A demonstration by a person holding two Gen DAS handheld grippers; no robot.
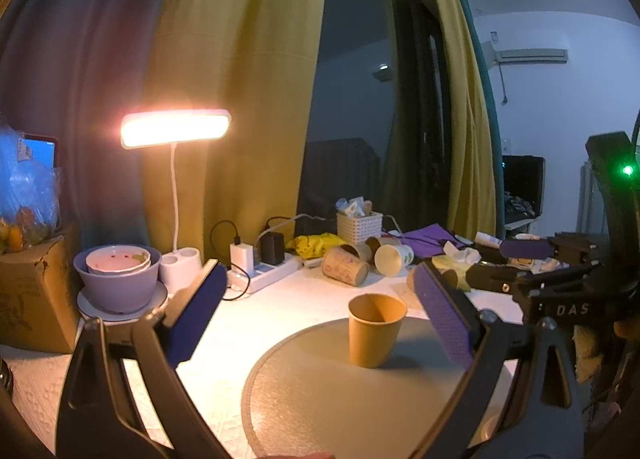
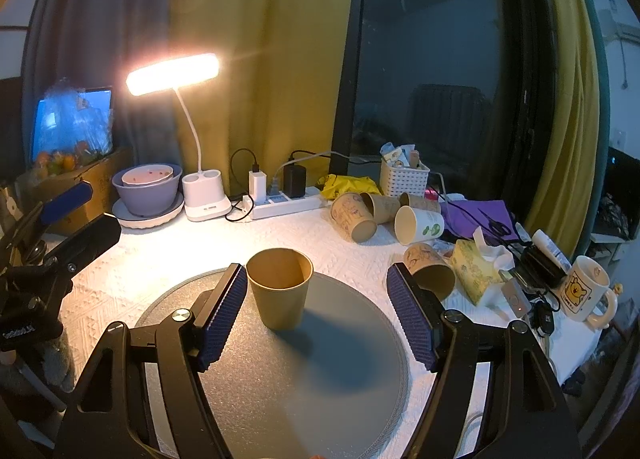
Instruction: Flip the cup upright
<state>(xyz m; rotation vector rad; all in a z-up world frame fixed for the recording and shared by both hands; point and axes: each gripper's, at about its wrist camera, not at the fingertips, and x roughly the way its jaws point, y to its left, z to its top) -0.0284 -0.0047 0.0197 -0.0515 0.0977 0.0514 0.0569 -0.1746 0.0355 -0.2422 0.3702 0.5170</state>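
A plain brown paper cup (image 1: 375, 333) stands upright, mouth up, on the round grey mat (image 1: 320, 399). It also shows in the right wrist view (image 2: 280, 291) on the mat (image 2: 320, 379). My left gripper (image 1: 320, 323) is open and empty, with the cup ahead between its blue pads, nearer the right one. My right gripper (image 2: 316, 315) is open and empty; the cup sits just beyond its left pad (image 2: 222, 319). The right gripper also shows in the left wrist view (image 1: 528, 259), and the left gripper in the right wrist view (image 2: 76, 215).
Several paper cups (image 2: 360, 215) lie on their sides at the back, one (image 2: 430, 271) by a tissue pack (image 2: 476, 271). A lit desk lamp (image 2: 204, 195), power strip (image 2: 288, 203), purple bowls (image 2: 146, 187), white basket (image 2: 402, 179) and bear mug (image 2: 584, 291) ring the white table cover.
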